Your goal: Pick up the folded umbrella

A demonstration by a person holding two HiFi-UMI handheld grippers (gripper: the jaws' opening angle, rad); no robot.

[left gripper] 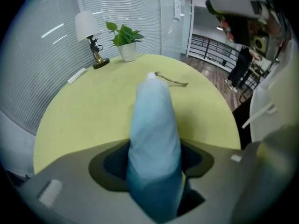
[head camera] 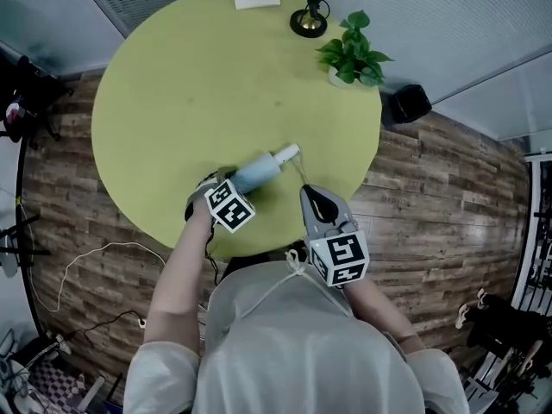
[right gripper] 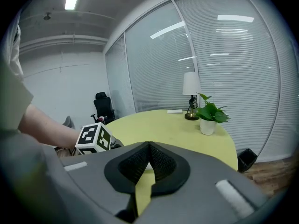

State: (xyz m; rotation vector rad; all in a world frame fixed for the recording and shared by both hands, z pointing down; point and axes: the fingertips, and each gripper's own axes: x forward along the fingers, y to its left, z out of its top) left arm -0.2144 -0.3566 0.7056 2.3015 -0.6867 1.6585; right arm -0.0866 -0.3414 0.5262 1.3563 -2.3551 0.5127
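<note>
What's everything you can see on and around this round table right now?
table: one, yellow-green, round, on wood floor
folded umbrella: one, light blue, white end, near table edge
lamp: one, white shade, far table edge
potted plant: one, green, white pot, beside lamp
flat object: one, white, left of lamp in head view
bin: one, black, floor beside table
cable: one, white, floor at left
office chair: one, black, beyond table
left gripper: one, grey, closed on umbrella
right gripper: one, grey, shut, empty, near table edge
</note>
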